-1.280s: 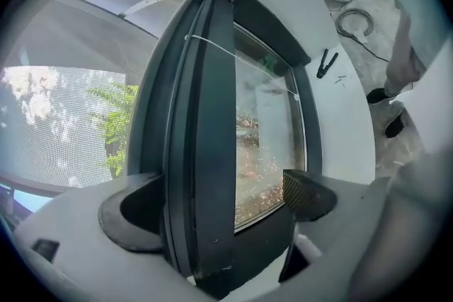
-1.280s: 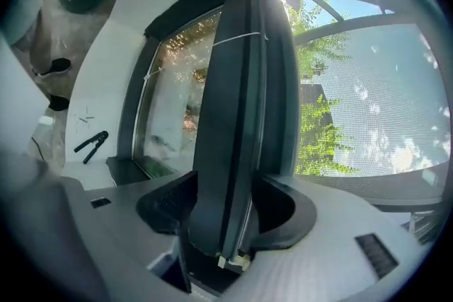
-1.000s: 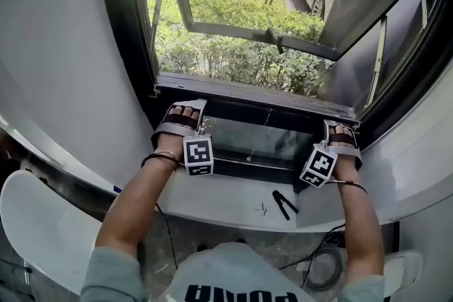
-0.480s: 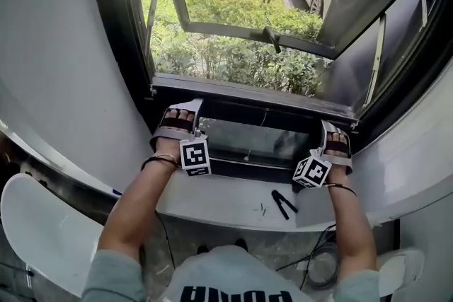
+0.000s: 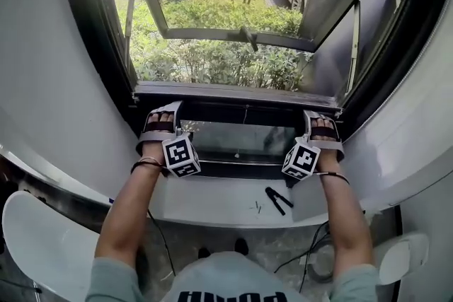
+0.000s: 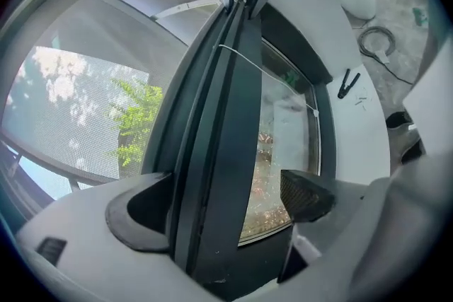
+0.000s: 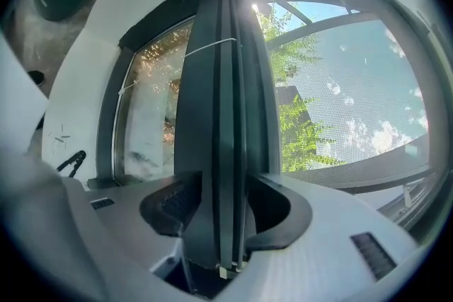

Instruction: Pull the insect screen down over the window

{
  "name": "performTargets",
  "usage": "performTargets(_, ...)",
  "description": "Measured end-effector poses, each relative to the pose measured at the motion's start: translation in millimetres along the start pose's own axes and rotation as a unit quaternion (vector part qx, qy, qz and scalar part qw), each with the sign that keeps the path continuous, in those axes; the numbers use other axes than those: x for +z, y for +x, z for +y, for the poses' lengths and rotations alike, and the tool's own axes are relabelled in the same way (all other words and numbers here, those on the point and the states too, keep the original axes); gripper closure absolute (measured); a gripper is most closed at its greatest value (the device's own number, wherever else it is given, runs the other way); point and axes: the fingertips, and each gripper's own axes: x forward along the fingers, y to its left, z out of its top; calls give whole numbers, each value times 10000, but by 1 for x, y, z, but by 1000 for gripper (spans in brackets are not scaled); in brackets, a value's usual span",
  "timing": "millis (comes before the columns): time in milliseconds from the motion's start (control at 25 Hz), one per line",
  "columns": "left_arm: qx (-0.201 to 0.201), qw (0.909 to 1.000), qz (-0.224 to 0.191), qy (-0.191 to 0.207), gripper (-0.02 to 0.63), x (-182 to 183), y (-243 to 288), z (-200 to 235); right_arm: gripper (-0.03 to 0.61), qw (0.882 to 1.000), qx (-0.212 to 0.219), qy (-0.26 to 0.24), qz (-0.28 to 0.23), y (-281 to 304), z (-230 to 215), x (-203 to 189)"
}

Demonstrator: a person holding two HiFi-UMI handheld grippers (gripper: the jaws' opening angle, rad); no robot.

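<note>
The insect screen's dark bottom bar (image 5: 241, 109) lies low across the window, just above the lower glass pane (image 5: 241, 141). Its mesh (image 6: 71, 102) (image 7: 354, 81) covers the outdoor side. My left gripper (image 5: 161, 120) (image 6: 223, 203) is at the bar's left end with the bar (image 6: 212, 152) between its jaws. One jaw is against the bar and the other pad (image 6: 308, 194) stands clear, so the gripper is open. My right gripper (image 5: 322, 125) (image 7: 225, 208) is at the right end. Its jaws have just been closing and now sit against the bar (image 7: 219, 117) on both sides.
A black clip (image 5: 278, 200) lies on the white sill (image 5: 212, 205) near my right forearm. The outer casement (image 5: 233, 35) hangs open over bushes. White seats (image 5: 42, 230) and a coiled cable (image 5: 315, 262) are on the floor below.
The head view has swung, so the window and both hands sit higher and further left in it. Both grippers stay at the bar's ends, and their marker cubes have rolled slightly.
</note>
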Motion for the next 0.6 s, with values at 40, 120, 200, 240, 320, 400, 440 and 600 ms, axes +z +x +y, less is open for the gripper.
performTargets(40, -31, 9999, -45, -106, 121, 1, -1, 0, 374, 10000, 22, 41, -22, -1, 1, 1)
performTargets(120, -117, 9990, -144, -412, 121, 4, -7, -2, 374, 9998, 45, 182, -103, -8, 5, 5)
performTargets(200, -205, 9951, -349, -904, 121, 9, -19, -3, 374, 9979, 15, 598, -262, -22, 5, 11)
performTargets(240, -278, 9902, -516, -1269, 121, 13, -26, -3, 374, 9949, -1, 939, -375, -31, 4, 15)
performTargets(320, -496, 9680, -986, -2253, 121, 24, -44, -2, 374, 9811, 3, 1823, -651, -48, 0, 26)
performTargets(400, -676, 9294, -1509, -3299, 136, 34, -61, 1, 376, 9539, 97, 2846, -944, -64, -4, 39)
performTargets(440, -725, 9071, -1742, -3762, 184, 37, -70, 4, 376, 9347, 179, 3378, -1086, -71, -6, 45)
performTargets(600, -587, 8309, -2318, -5025, 548, 30, -105, 17, 427, 8350, 380, 5273, -1526, -99, -11, 60)
